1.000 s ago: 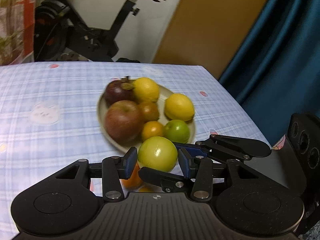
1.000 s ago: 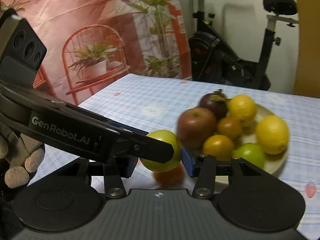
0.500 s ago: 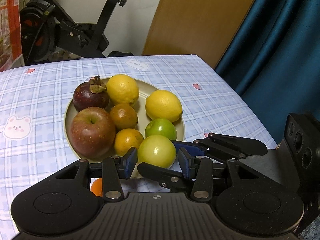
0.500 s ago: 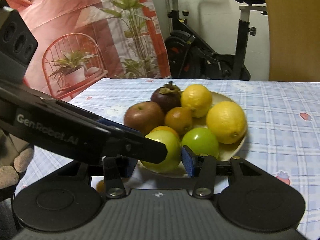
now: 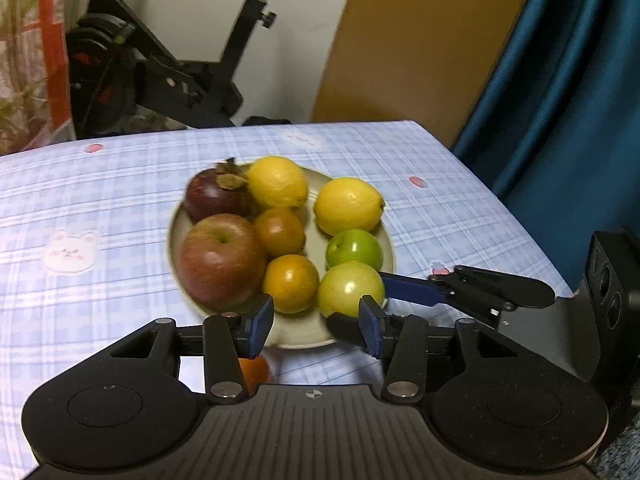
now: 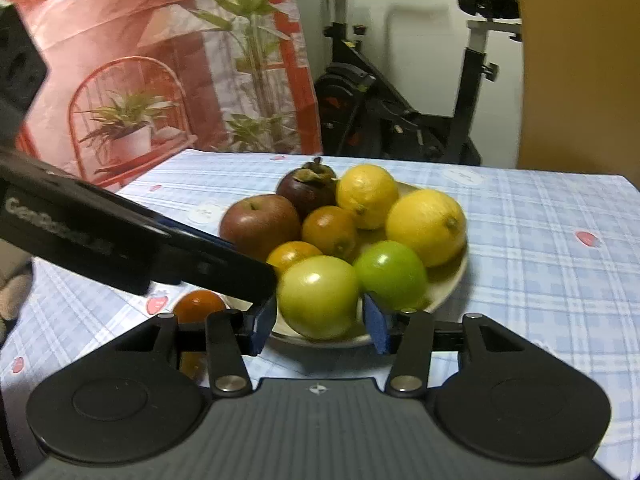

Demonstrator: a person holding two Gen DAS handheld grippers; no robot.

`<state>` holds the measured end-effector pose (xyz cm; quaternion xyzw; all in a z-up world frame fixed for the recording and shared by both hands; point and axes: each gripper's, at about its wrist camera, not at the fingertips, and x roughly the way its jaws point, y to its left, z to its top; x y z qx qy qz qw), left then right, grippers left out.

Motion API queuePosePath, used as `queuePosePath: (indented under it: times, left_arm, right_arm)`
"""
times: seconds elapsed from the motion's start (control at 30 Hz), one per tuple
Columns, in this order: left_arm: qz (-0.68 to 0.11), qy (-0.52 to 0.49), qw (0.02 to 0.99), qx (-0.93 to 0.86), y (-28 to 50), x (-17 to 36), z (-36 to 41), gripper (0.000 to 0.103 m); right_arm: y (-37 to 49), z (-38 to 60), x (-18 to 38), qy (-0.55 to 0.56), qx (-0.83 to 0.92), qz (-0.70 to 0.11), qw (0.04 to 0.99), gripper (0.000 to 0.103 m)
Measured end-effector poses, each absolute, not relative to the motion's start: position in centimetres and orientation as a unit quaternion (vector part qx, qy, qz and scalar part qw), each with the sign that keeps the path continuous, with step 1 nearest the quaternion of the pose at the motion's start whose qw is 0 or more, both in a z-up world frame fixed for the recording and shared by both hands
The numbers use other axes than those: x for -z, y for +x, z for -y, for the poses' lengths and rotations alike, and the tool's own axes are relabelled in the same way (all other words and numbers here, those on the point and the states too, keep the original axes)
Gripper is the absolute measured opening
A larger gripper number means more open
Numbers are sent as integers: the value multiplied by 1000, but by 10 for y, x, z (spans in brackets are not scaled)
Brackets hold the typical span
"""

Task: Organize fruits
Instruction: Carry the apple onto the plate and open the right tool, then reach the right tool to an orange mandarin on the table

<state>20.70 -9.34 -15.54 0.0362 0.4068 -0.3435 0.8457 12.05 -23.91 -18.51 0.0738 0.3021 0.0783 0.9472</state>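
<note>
A beige plate on the checked tablecloth holds a red apple, a mangosteen, two lemons, two oranges, a green fruit and a yellow-green fruit at its near rim. My left gripper is open and empty, just short of the plate. My right gripper has its jaws on both sides of the yellow-green fruit with small gaps; it rests on the plate. One orange lies on the cloth beside the plate.
The table ends at the right near a blue curtain. An exercise bike stands behind the table, and a printed red backdrop with plants is at the left in the right wrist view.
Both grippers carried the yellow-green fruit to the plate's near rim. My left gripper let go of it and pulled back; the fruit now rests on the plate.
</note>
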Motion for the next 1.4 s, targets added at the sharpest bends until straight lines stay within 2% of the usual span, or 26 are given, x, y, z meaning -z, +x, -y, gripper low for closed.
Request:
queuePosePath:
  times: [0.13,0.53,0.97,1.4]
  left_arm:
    - [-398,22,859,320,199,152,77,52]
    - [-412,-36,872,263,175,157,14,52]
    - [-424,-47,864,266,163,174,8,52]
    - [-425,-51,867,256,163,177,5,52]
  right_arm:
    - [112,242,183,85,-70,-292,950,57]
    - [85,216,172,81,-100,-265,956,57]
    - [76,190,181,48,-148,-297,942,57]
    - [72,184,188,38,-146,-285,947,58]
